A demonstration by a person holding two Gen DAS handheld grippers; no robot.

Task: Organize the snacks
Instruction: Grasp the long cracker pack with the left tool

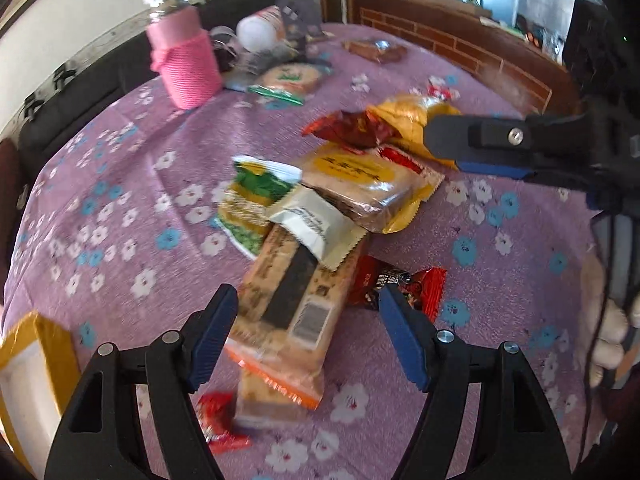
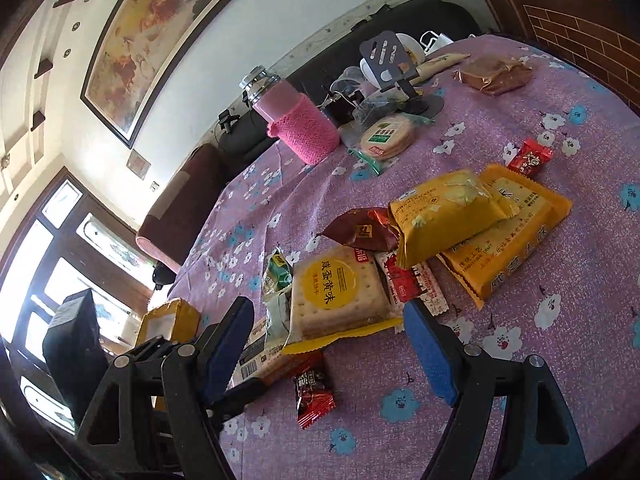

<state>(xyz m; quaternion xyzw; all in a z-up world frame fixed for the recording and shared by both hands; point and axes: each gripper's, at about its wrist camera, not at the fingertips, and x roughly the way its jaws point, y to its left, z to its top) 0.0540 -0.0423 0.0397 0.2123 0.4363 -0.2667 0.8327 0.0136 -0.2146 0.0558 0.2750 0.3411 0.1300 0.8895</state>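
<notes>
A heap of wrapped snacks lies on the purple flowered tablecloth [image 1: 120,184]. My left gripper [image 1: 306,320] is open, its jaws either side of a long beige biscuit pack [image 1: 288,292]. A small red candy [image 1: 396,284] lies by its right finger. A square cracker pack with a yellow disc [image 1: 360,176] [image 2: 340,292] sits in the middle of the heap. My right gripper [image 2: 328,332] is open, just in front of that cracker pack, and shows in the left wrist view [image 1: 480,148]. Yellow packs [image 2: 452,212] and a red candy [image 2: 314,392] lie nearby.
A pink knit-covered bottle [image 1: 184,60] [image 2: 300,124] stands at the table's far side, with round crackers [image 2: 386,138], a phone stand [image 2: 396,64] and a brown pack [image 2: 496,74] behind. A yellow box [image 1: 32,364] [image 2: 168,320] sits at the left edge. A dark sofa lies beyond.
</notes>
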